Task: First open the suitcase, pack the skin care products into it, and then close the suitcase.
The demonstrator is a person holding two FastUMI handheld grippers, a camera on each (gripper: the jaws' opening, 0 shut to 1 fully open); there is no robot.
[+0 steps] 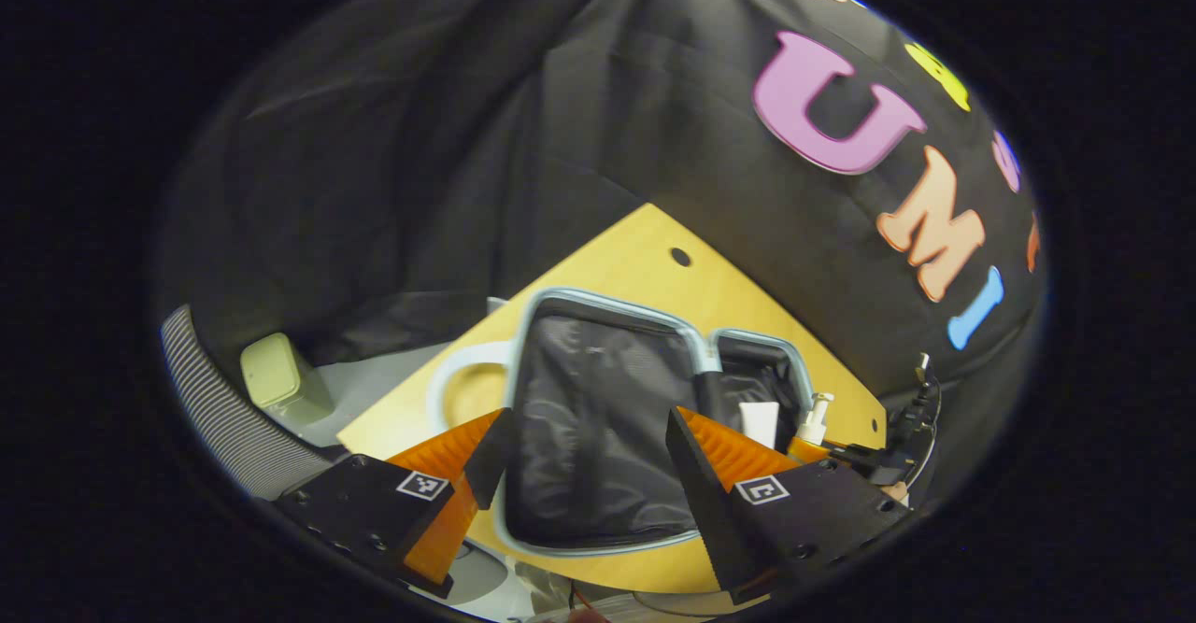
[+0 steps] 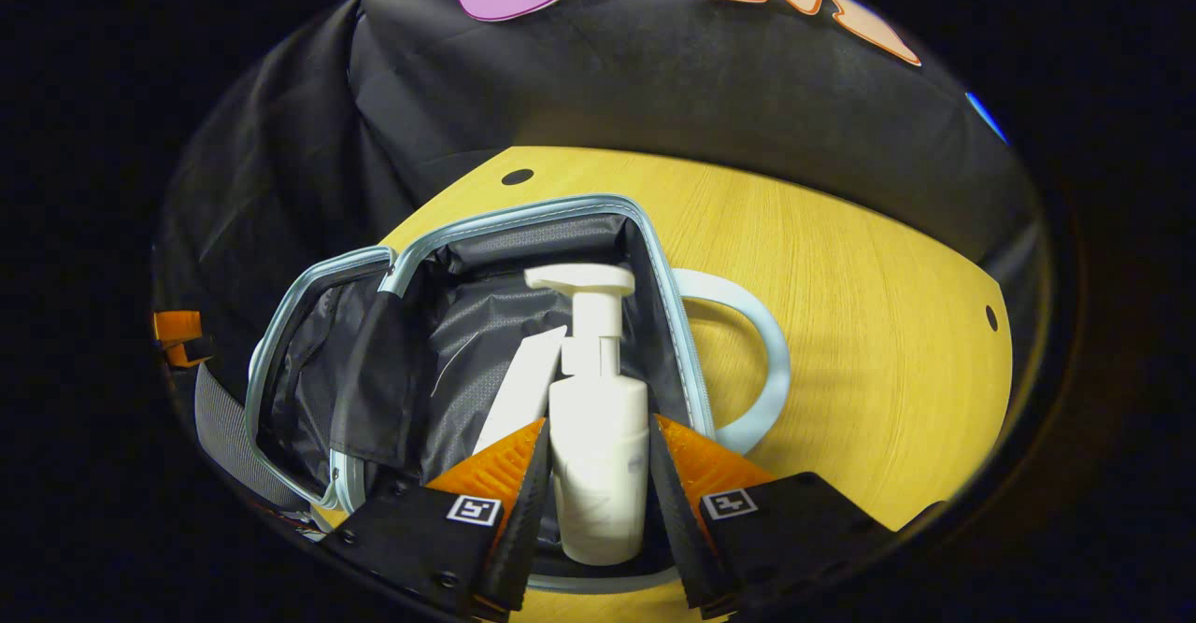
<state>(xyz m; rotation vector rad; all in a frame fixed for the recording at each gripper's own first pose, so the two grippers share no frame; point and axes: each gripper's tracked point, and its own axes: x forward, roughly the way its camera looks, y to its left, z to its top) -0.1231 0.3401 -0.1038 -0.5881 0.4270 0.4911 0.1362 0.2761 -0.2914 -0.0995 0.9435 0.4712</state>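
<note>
Gripping a pump bottle (image 2: pixel 598 436) over the open suitcase (image 2: pixel 486 231), right tongs (image 2: pixel 598 502) (left tongs (image 1: pixel 589 460) released).

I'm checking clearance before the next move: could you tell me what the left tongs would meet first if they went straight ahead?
Probably the dark lining of the open suitcase, which lies between the open left tongs; depth is hard to judge in this fisheye view.

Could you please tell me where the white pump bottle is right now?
In the right gripper view, the white plastic pump bottle sits between the right hand-held gripper fingers, over the open light-blue suitcase, beside a white tube.
</note>
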